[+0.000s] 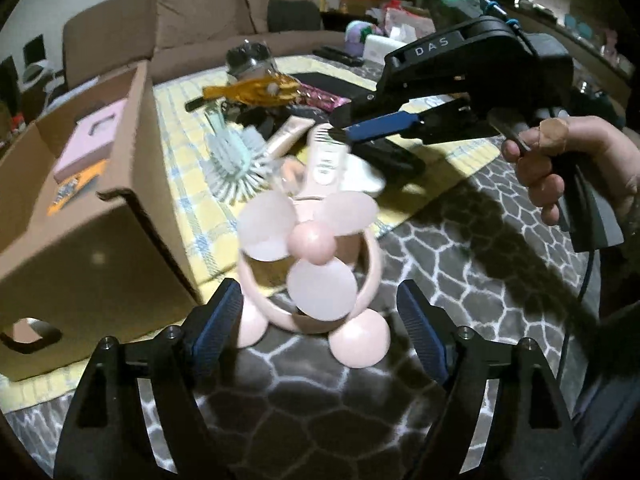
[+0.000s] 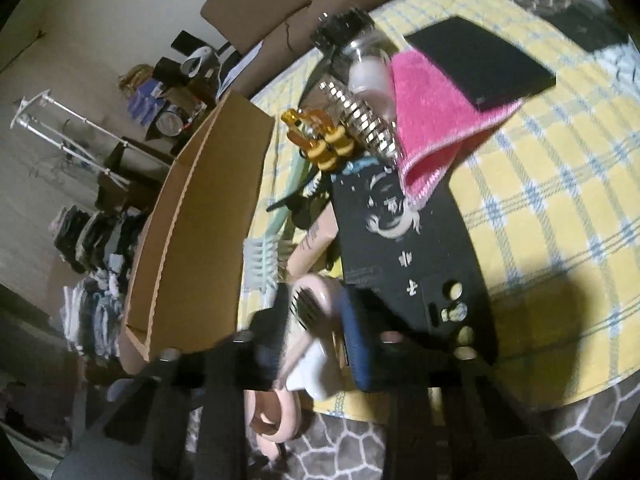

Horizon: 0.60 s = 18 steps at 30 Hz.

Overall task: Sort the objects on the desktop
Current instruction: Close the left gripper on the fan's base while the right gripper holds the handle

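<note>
A pink hand-held fan (image 1: 308, 240) with round ears and three pale blades lies with its head towards the left wrist camera. My left gripper (image 1: 320, 316) is open, one finger on each side of the fan's head and ears, and the right finger stands clear of it. My right gripper (image 1: 345, 128) comes in from the right, held by a hand (image 1: 580, 160), and is shut on the far end of the fan's handle. The right wrist view shows that handle (image 2: 310, 304) pinched between the right gripper's (image 2: 314, 320) fingers.
An open cardboard box (image 1: 80, 240) (image 2: 200, 220) stands to the left with a pink box inside. Piled on the yellow checked cloth (image 1: 180, 128) are a mint hairbrush (image 1: 236, 160), a tube (image 1: 286, 134), an orange clip (image 2: 320, 140), a jar (image 2: 352, 44), a pink cloth (image 2: 436, 112) and a black case (image 2: 400, 240).
</note>
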Each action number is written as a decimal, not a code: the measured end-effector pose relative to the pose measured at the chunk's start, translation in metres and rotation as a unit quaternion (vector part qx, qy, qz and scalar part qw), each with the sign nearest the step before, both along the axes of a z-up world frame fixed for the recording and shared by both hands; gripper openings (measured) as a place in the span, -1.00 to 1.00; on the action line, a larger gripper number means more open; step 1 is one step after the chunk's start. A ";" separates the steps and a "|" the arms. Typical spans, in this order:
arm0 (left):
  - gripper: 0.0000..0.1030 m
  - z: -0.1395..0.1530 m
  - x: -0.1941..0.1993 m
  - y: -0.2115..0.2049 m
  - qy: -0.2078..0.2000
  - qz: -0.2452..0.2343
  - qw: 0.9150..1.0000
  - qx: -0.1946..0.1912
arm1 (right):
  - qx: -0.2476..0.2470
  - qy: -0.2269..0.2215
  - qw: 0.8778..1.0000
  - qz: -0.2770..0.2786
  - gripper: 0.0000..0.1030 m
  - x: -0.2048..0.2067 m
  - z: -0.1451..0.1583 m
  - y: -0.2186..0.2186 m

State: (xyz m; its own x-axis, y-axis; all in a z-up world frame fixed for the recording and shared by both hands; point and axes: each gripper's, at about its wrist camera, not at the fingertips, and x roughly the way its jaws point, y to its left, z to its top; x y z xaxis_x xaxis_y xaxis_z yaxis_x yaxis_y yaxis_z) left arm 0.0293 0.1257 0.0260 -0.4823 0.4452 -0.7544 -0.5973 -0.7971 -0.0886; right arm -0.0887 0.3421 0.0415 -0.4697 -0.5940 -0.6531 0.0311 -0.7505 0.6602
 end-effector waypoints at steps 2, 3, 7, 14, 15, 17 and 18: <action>0.45 -0.002 0.000 0.000 -0.001 -0.006 1.000 0.000 | -0.015 -0.005 1.000 -0.002 -0.56 0.001 -0.004 0.003; 0.45 -0.002 0.001 0.000 -0.002 -0.007 1.000 0.001 | -0.023 -0.007 1.000 -0.005 -0.56 0.001 -0.005 0.005; 0.36 -0.002 -0.002 -0.002 -0.002 -0.006 1.000 -0.004 | -0.041 -0.025 0.999 0.017 -0.36 0.001 -0.009 0.001; 0.37 -0.004 -0.004 -0.003 0.002 -0.007 1.000 -0.001 | -0.044 -0.064 0.997 0.027 -0.26 0.014 -0.015 -0.004; 0.38 -0.004 -0.004 -0.003 0.001 -0.007 1.000 -0.001 | -0.055 -0.069 0.996 0.022 -0.25 0.016 -0.016 -0.002; 0.39 -0.004 -0.005 -0.004 -0.001 -0.009 1.000 0.003 | -0.064 -0.077 0.995 0.023 -0.18 0.019 -0.018 0.001; 0.40 -0.004 -0.005 -0.004 -0.002 -0.009 1.000 0.005 | -0.065 -0.081 0.994 0.028 -0.17 0.021 -0.019 0.000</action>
State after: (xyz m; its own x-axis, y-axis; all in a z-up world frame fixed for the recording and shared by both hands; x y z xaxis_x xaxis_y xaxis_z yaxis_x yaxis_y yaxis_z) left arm 0.0245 0.1217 0.0224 -0.4709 0.4611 -0.7521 -0.6118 -0.7849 -0.0982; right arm -0.0675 0.3424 0.0223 -0.3292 -0.7007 -0.6329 -0.0447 -0.6580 0.7517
